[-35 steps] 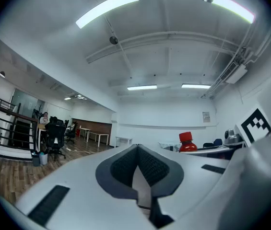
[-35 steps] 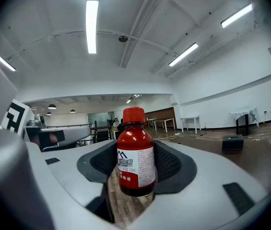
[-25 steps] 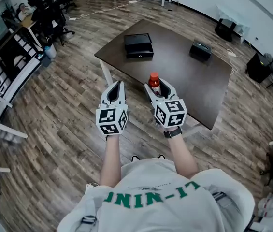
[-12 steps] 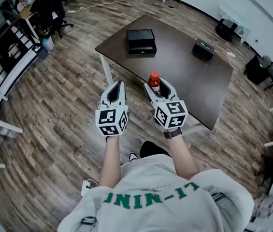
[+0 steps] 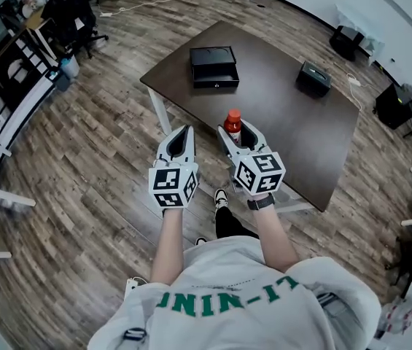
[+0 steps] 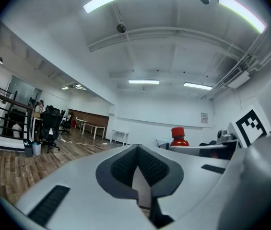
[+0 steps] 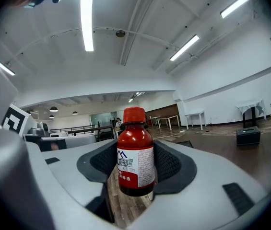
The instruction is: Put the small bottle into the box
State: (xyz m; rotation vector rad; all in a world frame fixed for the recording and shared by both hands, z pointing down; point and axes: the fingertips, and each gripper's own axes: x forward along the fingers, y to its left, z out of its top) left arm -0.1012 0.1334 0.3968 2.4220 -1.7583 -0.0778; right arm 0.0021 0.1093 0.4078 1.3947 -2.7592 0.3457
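A small red bottle (image 7: 135,166) with a red cap and white label stands upright between the pads of my right gripper (image 7: 136,152), which is shut on its body. In the head view the bottle (image 5: 232,125) and right gripper (image 5: 236,133) appear over the near edge of the dark brown table (image 5: 278,122). The black box (image 5: 214,66) lies on the table's far left part, well beyond both grippers. My left gripper (image 5: 184,131) is held beside the right one, to its left. Its fingertips meet, with nothing between them (image 6: 138,147). The bottle's cap (image 6: 178,134) shows from the left gripper view.
A second small black case (image 5: 313,78) sits on the table's far right. The table has white legs (image 5: 159,112). Wood flooring surrounds it. Office chairs and desks (image 5: 74,20) stand far left beside a black railing (image 5: 9,93). Dark bags (image 5: 391,100) lie at the right wall.
Both grippers have moved forward together toward the table, the bottle still held in the right one. The person has stepped closer, and a foot now shows below the grippers.
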